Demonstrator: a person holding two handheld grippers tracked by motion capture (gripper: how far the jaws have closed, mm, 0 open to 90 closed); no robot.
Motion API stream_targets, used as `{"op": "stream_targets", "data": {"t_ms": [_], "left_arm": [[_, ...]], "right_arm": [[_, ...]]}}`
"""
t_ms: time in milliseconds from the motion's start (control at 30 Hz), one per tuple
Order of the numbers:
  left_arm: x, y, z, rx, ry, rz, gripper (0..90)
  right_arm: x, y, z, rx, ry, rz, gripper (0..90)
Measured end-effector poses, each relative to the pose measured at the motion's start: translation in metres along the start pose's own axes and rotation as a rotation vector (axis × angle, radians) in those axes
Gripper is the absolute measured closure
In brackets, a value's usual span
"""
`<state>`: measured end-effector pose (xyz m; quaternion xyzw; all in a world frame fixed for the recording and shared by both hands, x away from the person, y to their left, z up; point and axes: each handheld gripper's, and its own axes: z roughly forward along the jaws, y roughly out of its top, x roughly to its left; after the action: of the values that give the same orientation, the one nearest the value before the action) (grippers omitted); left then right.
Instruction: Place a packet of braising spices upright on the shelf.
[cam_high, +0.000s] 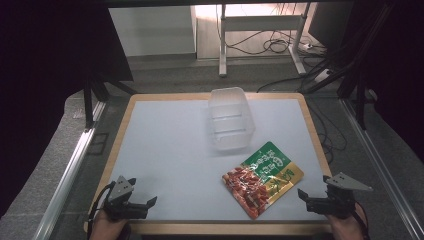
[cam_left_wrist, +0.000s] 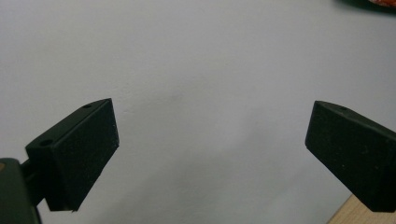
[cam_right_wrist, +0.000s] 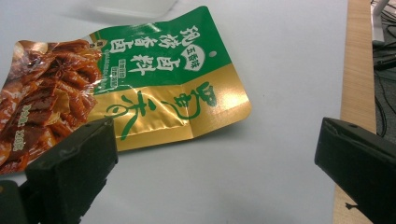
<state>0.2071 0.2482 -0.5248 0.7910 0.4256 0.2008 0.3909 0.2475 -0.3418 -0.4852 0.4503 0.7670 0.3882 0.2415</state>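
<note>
A snack packet (cam_high: 262, 177), green and gold with a picture of red-brown food, lies flat on the white mat (cam_high: 170, 150) at the front right. A clear plastic container (cam_high: 229, 120) stands upright behind it, near the mat's middle back. My right gripper (cam_high: 312, 187) rests at the front right edge, open and empty, just right of the packet. In the right gripper view the packet (cam_right_wrist: 154, 79) lies ahead and left of the right gripper (cam_right_wrist: 217, 140). At the front left, my left gripper (cam_high: 143, 192) is open over bare mat, as the left gripper (cam_left_wrist: 212, 123) view confirms.
The mat covers a wooden table (cam_high: 310, 125) whose edge (cam_right_wrist: 357, 70) runs close on the right. Metal rails (cam_high: 75, 160) flank the table. Cables (cam_high: 272, 46) and a desk frame lie on the floor beyond.
</note>
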Motion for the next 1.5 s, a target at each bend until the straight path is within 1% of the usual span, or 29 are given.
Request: {"op": "stream_targets", "data": {"t_ms": [167, 300, 433, 567, 667, 700, 733, 767, 800, 833, 867, 1000, 1200, 1233, 1267, 1300, 1367, 1433, 1500], "left_arm": [[0.000, 0.000, 0.000, 0.002, -0.001, 0.001, 2.6], [-0.001, 0.000, 0.001, 0.006, 0.004, 0.005, 2.6], [-0.001, 0.000, 0.001, 0.008, 0.005, 0.006, 2.6], [-0.001, 0.001, 0.001, 0.010, 0.007, 0.007, 2.6], [-0.001, 0.001, 0.001, 0.011, 0.007, 0.008, 2.7], [-0.001, 0.001, 0.001, 0.011, 0.007, 0.008, 2.7], [-0.001, 0.001, 0.001, 0.012, 0.008, 0.009, 2.7], [-0.001, 0.001, 0.001, 0.012, 0.008, 0.009, 2.6], [-0.001, 0.001, 0.001, 0.013, 0.008, 0.011, 2.6], [-0.001, 0.001, 0.001, 0.013, 0.008, 0.011, 2.7], [-0.002, 0.001, 0.001, 0.013, 0.008, 0.012, 2.7], [-0.001, 0.001, 0.001, 0.013, 0.008, 0.010, 2.7], [-0.001, 0.001, 0.001, 0.011, 0.008, 0.008, 2.6], [-0.001, 0.001, 0.001, 0.008, 0.007, 0.005, 2.6], [0.000, 0.000, 0.001, 0.007, 0.005, 0.001, 2.6], [0.000, 0.000, 0.001, 0.007, 0.005, 0.001, 2.6], [0.000, 0.000, 0.000, 0.003, 0.003, -0.007, 2.6], [0.001, 0.000, 0.000, 0.001, 0.003, -0.010, 2.4], [0.001, 0.000, 0.000, -0.004, 0.002, -0.017, 2.1]], "right_arm": [[0.000, 0.002, 0.003, 0.005, 0.000, -0.006, 0.0], [-0.001, 0.004, 0.006, -0.002, 0.001, -0.003, 0.0], [-0.002, 0.007, 0.011, -0.006, -0.004, -0.012, 0.0], [-0.007, 0.011, 0.017, 0.004, 0.002, -0.036, 0.6], [-0.009, 0.013, 0.021, -0.001, 0.023, -0.042, 0.6], [-0.009, 0.013, 0.021, -0.001, 0.023, -0.042, 0.6], [-0.009, 0.014, 0.023, 0.000, 0.036, -0.051, 0.6], [-0.009, 0.014, 0.023, 0.000, 0.036, -0.051, 0.6], [-0.009, 0.016, 0.027, 0.012, 0.036, -0.071, 0.6], [-0.009, 0.016, 0.027, 0.012, 0.036, -0.071, 0.6], [-0.009, 0.017, 0.031, 0.013, 0.045, -0.080, 0.3], [-0.010, 0.020, 0.037, 0.027, 0.042, -0.097, 0.0], [-0.011, 0.022, 0.044, 0.037, 0.051, -0.097, 0.0], [-0.011, 0.022, 0.046, 0.035, 0.056, -0.093, 0.0], [-0.012, 0.024, 0.048, 0.035, 0.073, -0.083, 0.0], [-0.012, 0.024, 0.048, 0.035, 0.073, -0.083, 0.0], [-0.014, 0.026, 0.052, 0.034, 0.089, -0.068, 0.0], [-0.014, 0.027, 0.054, 0.037, 0.092, -0.065, 0.1], [-0.014, 0.029, 0.061, 0.052, 0.096, -0.056, 0.4]]}}
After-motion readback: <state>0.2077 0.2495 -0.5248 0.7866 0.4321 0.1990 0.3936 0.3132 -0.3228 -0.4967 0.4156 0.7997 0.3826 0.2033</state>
